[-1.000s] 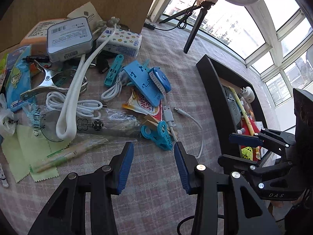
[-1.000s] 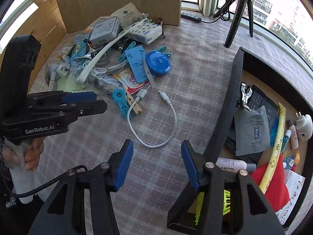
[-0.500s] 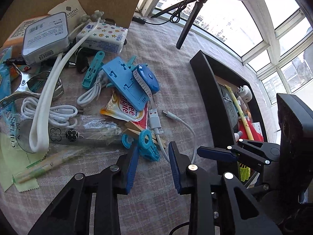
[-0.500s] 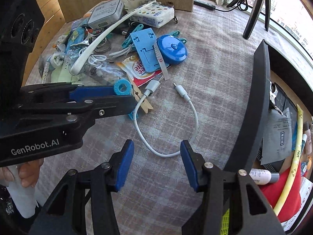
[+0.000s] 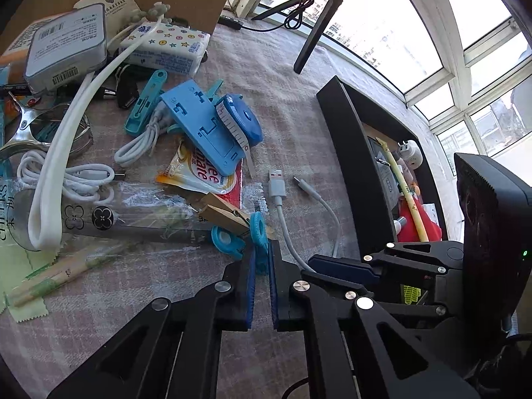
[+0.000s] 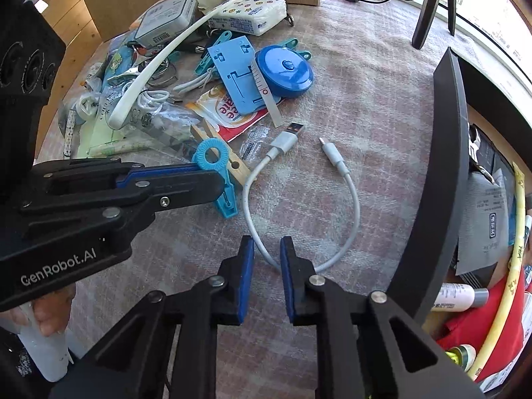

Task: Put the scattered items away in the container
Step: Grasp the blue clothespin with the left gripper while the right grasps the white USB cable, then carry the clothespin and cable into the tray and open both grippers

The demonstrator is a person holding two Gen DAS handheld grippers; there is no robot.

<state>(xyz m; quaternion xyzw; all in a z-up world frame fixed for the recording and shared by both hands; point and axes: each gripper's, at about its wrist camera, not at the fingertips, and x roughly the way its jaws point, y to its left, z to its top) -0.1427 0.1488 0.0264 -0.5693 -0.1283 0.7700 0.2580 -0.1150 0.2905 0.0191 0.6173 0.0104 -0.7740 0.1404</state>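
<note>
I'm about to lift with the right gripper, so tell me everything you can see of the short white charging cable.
The short white cable lies in a U-shaped loop on the checked cloth, beside the black container but apart from its wall. Smooth rubbery sheath. One end carries a broad silver USB plug, the other a slim white plug; both point toward the clutter. The bottom of the loop passes between the blue pads of the right gripper, whose jaws are closing and not yet pressing it. Nothing else touches it.
</note>
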